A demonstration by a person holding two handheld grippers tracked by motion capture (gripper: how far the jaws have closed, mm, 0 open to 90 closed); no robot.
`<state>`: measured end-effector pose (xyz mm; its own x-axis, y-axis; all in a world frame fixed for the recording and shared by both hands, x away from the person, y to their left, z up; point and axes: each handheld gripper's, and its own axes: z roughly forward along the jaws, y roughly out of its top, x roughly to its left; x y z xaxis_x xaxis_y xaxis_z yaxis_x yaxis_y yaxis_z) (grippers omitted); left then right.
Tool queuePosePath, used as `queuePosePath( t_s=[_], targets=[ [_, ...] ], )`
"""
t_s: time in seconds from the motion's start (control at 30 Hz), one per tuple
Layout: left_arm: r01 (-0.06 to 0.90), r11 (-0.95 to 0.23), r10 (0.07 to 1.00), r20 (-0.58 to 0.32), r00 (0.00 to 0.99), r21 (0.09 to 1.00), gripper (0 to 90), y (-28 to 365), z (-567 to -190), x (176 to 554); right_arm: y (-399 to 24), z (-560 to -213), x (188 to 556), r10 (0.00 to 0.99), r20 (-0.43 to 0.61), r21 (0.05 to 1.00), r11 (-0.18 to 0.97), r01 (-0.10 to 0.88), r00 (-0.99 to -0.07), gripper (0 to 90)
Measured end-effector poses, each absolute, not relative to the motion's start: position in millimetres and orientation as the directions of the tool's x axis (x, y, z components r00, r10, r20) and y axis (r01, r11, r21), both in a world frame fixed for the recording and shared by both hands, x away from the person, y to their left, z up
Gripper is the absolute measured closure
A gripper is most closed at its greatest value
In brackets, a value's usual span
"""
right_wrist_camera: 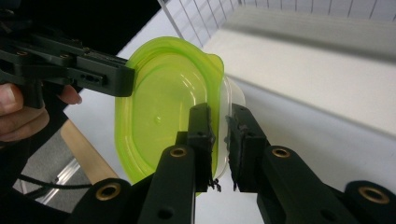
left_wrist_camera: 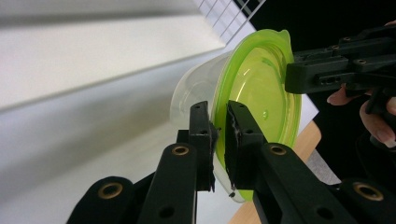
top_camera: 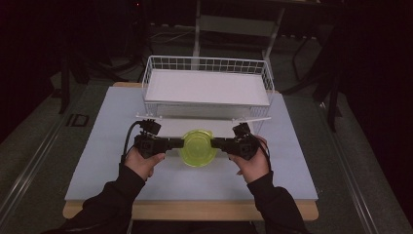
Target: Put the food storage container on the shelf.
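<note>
A white wire basket with a white shelf board stands on the pale table.

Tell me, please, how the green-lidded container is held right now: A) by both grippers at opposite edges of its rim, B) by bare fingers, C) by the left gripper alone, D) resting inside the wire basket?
A: the left gripper and the right gripper each have their jaws clamped on opposite edges of the green-lidded container, in front of the wire basket.
</note>
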<state>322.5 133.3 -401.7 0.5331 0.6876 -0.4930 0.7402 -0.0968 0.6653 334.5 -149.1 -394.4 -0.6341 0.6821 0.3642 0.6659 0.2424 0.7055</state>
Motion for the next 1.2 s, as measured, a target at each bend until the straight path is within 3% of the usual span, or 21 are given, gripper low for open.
queuePosePath(
  t_s=[0.7,1.2],
  targets=[
    [0.688,-0.097,0.69,-0.45,0.568,0.719,82.8,132,-328,346,-152,-328,351,0.689,0.354,0.753,0.191,0.629,-0.632,80.3],
    [0.663,-0.087,0.72,-0.413,0.558,0.744,83.4,122,-286,384,-154,-292,393,0.721,0.374,0.739,0.148,0.657,-0.583,80.0]
  ],
)
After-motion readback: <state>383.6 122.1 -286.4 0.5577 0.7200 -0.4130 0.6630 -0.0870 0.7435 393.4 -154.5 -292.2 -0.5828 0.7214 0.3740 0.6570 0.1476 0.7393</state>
